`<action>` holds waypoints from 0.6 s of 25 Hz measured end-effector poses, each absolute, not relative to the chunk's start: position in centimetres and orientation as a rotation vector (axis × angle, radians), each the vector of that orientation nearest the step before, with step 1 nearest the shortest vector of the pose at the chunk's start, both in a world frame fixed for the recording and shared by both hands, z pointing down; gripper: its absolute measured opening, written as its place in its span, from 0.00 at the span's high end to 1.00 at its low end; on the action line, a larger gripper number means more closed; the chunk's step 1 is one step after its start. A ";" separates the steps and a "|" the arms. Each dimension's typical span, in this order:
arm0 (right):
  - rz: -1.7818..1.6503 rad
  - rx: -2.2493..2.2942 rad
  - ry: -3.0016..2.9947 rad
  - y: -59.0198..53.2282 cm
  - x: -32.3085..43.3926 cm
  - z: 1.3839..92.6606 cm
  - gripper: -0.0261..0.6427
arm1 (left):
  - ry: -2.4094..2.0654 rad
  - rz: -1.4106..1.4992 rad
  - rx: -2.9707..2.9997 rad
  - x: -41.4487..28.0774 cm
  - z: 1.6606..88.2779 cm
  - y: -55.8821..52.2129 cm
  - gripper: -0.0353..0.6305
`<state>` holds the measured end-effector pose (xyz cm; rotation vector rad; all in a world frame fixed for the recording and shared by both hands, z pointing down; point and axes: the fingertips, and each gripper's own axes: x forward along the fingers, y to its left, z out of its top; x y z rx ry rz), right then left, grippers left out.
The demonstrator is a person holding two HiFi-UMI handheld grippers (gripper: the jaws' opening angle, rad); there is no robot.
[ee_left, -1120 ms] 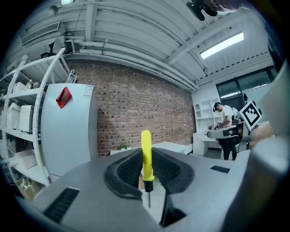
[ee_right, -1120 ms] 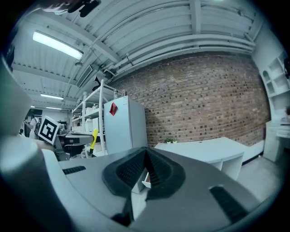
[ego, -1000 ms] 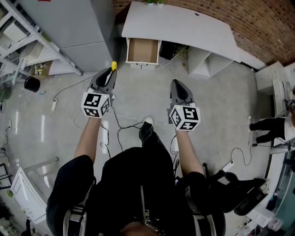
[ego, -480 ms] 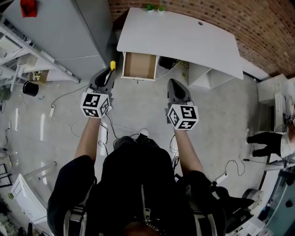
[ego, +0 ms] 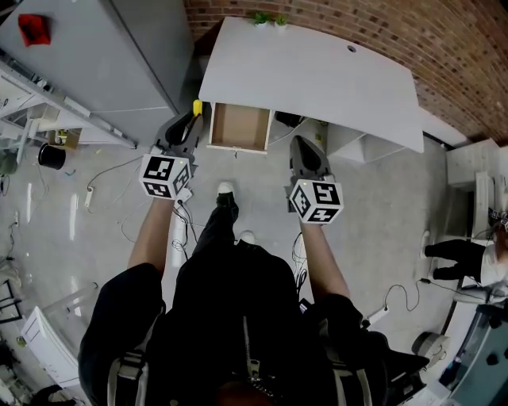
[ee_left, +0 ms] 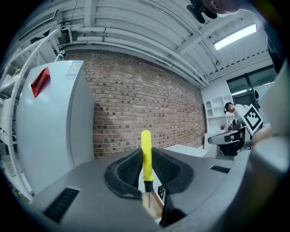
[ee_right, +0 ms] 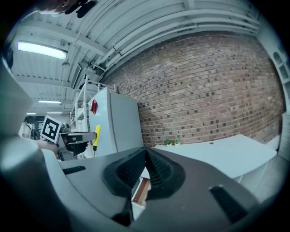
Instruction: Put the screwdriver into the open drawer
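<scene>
A yellow-handled screwdriver (ee_left: 146,154) stands upright between the jaws of my left gripper (ee_left: 146,174), which is shut on it; its yellow tip (ego: 197,107) pokes out of the left gripper (ego: 187,125) in the head view. Just right of that gripper, the open wooden drawer (ego: 240,126) hangs out from under the white desk (ego: 317,75). My right gripper (ego: 305,153) is shut with nothing in it, held below the desk edge, right of the drawer. The right gripper view shows the drawer (ee_right: 140,190) past the closed jaws and the screwdriver (ee_right: 96,135) at the left.
A tall grey cabinet (ego: 119,55) stands left of the desk. Cables (ego: 107,178) trail over the concrete floor. A metal shelf rack (ego: 36,95) is at far left. Brick wall (ego: 357,24) runs behind the desk. Another person's legs (ego: 448,254) show at right.
I have walked closer to the desk; the drawer and desk now sit nearer both grippers. A foot has stepped forward. The grip on the screwdriver is unchanged.
</scene>
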<state>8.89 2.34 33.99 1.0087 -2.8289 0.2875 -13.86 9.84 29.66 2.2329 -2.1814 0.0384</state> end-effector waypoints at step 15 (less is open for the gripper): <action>0.289 1.112 -2.753 -11.4 -1.5 34.7 0.95 | -2.032 0.003 2.353 -22.9 30.8 -5.9 0.83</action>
